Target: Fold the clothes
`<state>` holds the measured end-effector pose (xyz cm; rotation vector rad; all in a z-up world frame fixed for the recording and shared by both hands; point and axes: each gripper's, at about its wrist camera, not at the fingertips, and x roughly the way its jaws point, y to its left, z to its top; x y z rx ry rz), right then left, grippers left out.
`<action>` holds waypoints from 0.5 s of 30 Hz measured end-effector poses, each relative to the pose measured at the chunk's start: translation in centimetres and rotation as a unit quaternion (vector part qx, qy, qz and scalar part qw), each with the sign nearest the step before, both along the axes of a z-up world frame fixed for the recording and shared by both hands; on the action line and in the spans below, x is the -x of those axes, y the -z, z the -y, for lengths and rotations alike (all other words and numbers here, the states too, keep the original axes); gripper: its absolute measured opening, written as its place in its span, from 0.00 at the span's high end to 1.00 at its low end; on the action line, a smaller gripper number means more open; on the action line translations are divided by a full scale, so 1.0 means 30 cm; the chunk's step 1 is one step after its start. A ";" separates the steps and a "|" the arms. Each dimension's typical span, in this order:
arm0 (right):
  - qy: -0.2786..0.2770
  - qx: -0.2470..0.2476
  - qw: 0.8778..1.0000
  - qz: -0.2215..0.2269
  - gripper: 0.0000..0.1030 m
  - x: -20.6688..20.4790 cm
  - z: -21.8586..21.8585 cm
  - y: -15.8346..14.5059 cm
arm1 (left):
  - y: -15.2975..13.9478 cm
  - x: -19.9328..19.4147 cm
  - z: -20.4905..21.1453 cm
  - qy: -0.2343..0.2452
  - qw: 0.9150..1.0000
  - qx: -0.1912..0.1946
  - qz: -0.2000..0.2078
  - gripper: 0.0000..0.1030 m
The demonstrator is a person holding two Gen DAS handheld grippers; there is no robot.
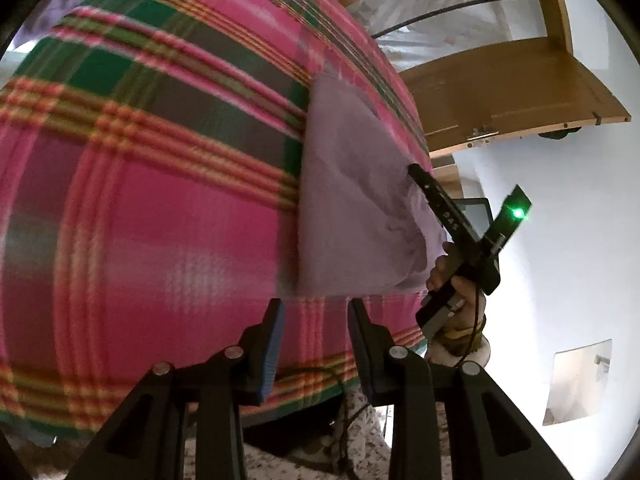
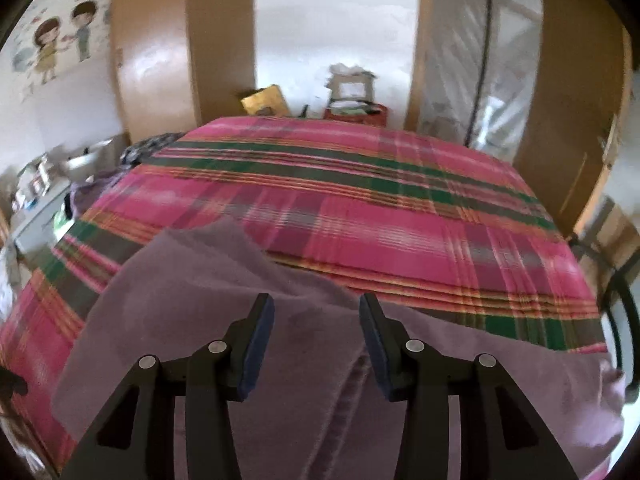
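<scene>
Left wrist view shows our purple garment [image 1: 352, 200] lying on the plaid bedspread [image 1: 160, 160], at the near edge of the bed towards its right corner. One side seems to hang over that edge, so it may slide off if we pull it. The cloth looks soft and thin, with a stitched seam, flat on one side and bunched on the other. In the right wrist view our right gripper [image 2: 316, 344] hovers over it with jaws spread and nothing pinched. Our left gripper [image 1: 316, 344] stands over bare bedspread, jaws also spread and empty. Behind the bed stands a wooden door [image 1: 500, 92].
</scene>
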<state>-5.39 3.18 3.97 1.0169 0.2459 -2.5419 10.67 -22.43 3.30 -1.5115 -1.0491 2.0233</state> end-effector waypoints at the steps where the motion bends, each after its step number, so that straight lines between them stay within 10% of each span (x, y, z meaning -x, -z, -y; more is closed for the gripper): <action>1: 0.010 0.000 1.000 0.011 0.55 0.017 -0.009 0.012 | 0.000 0.007 -0.003 0.005 1.000 0.000 0.000 0.69; 15: 0.018 0.021 1.000 -0.001 0.46 -0.010 -0.049 0.011 | -0.015 0.152 -0.041 0.015 1.000 0.021 -0.001 0.67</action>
